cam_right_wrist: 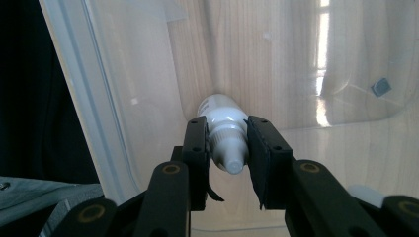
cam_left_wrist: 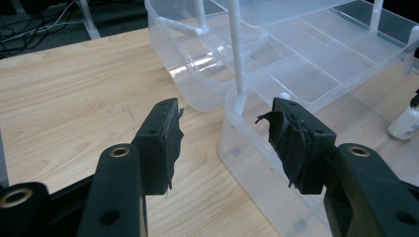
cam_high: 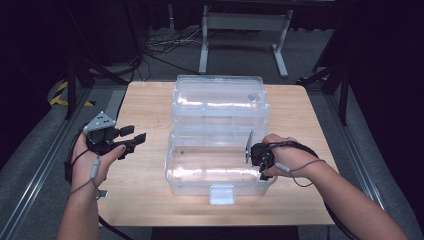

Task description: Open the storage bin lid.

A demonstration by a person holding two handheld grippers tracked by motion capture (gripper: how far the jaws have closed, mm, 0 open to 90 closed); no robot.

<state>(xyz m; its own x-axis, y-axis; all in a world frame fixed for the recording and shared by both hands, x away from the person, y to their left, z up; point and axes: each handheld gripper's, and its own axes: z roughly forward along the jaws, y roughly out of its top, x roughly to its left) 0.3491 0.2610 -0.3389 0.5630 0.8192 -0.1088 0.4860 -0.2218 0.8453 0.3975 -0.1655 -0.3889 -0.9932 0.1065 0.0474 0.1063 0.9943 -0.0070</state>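
Big wooden desk (cam_high: 145, 200) with a clear plastic storage box (cam_high: 220, 165) open on it, trays fanned out. The right hand-held gripper (cam_right_wrist: 228, 148) is down inside the bottom bin, pinching a small white dropper bottle (cam_right_wrist: 225, 126) by its neck. The left hand-held gripper (cam_left_wrist: 225, 143) hangs just beside the box, jaws spread, nothing between them.
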